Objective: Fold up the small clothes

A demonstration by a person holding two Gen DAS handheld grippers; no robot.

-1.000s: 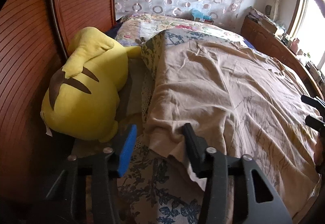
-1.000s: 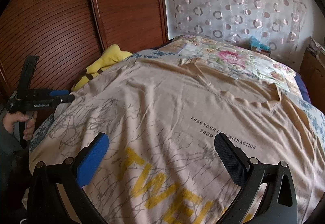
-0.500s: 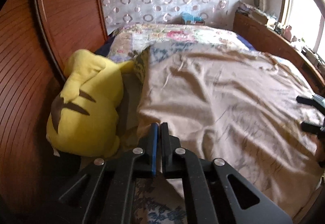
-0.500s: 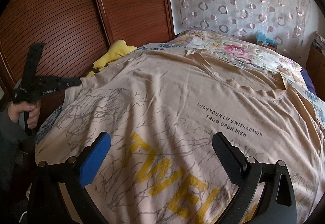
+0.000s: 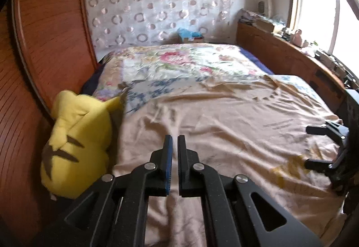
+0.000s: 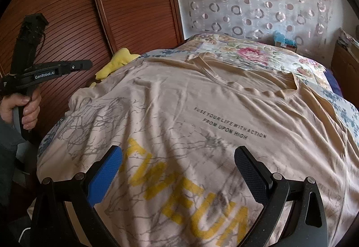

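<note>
A beige T-shirt (image 6: 202, 112) with yellow letters and black print lies spread face up on the bed, collar toward the far end; it also shows in the left wrist view (image 5: 224, 130). My left gripper (image 5: 174, 141) is shut, raised above the shirt's left edge, with no cloth visible between its fingers; it shows held in a hand in the right wrist view (image 6: 85, 65). My right gripper (image 6: 178, 161) is open above the shirt's lower printed part and holds nothing; it shows at the right edge of the left wrist view (image 5: 314, 146).
A yellow plush toy (image 5: 78, 144) lies at the bed's left edge against a wooden sliding wardrobe door (image 6: 67, 11). A floral quilt (image 5: 179, 63) covers the far bed. A wooden shelf with clutter (image 5: 291, 49) runs along the right.
My left gripper closed from open, then lifted up and away from the shirt's left edge, tilting to look farther across the bed. My right gripper stayed open, shifting slightly forward.
</note>
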